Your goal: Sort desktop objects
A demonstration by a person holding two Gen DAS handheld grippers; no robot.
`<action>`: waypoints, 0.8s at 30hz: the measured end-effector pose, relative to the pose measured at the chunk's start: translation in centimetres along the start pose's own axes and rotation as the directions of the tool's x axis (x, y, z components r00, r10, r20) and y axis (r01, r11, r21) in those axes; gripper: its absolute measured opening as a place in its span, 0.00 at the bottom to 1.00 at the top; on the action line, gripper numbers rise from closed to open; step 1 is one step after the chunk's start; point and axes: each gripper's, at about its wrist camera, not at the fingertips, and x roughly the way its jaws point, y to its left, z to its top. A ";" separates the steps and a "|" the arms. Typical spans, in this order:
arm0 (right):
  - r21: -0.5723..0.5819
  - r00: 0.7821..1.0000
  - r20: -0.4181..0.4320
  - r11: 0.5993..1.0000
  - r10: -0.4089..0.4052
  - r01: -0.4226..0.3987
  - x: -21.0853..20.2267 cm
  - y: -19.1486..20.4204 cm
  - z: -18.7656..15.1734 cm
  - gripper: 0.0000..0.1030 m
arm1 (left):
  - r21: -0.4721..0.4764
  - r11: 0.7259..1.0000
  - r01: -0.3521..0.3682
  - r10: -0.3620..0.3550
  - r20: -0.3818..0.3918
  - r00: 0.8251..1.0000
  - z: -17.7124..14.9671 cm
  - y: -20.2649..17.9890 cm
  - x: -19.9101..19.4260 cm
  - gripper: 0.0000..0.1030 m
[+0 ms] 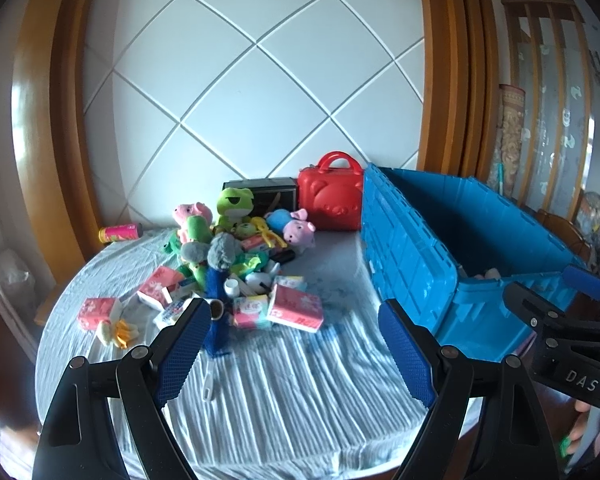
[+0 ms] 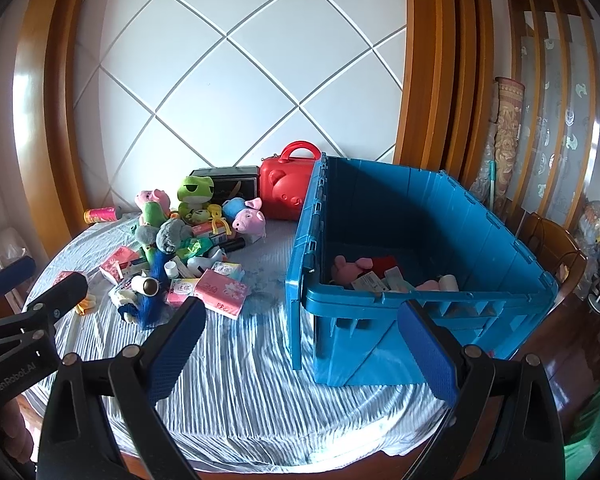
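Observation:
A pile of plush toys, tissue packs and small bottles [image 1: 236,264] lies on the round table with the striped cloth [image 1: 284,392]; it also shows in the right wrist view [image 2: 180,256]. A blue crate [image 2: 420,272] stands open at the right and holds a pink plush, a red item and small packs. My left gripper [image 1: 296,336] is open and empty, above the cloth near the pile's front edge. My right gripper [image 2: 304,344] is open and empty, in front of the crate's near left corner.
A red toy case [image 1: 334,200] and a dark box [image 1: 268,196] stand against the tiled wall. A pink can [image 1: 120,233] lies at the far left edge. A white spoon [image 1: 209,380] lies on the cloth. A wooden chair [image 2: 556,248] is beyond the crate.

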 end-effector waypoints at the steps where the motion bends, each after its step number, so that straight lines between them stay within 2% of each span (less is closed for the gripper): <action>1: -0.002 1.000 -0.001 1.000 -0.001 0.001 0.0 0.1 0.1 0.95 | 0.000 1.000 0.001 -0.001 -0.001 1.000 0.0 0.0 0.0 0.84; 24: -0.027 1.000 0.002 1.000 -0.010 0.010 -0.3 1.5 0.6 0.95 | -0.015 1.000 0.001 -0.001 -0.002 1.000 -0.5 1.4 0.2 0.84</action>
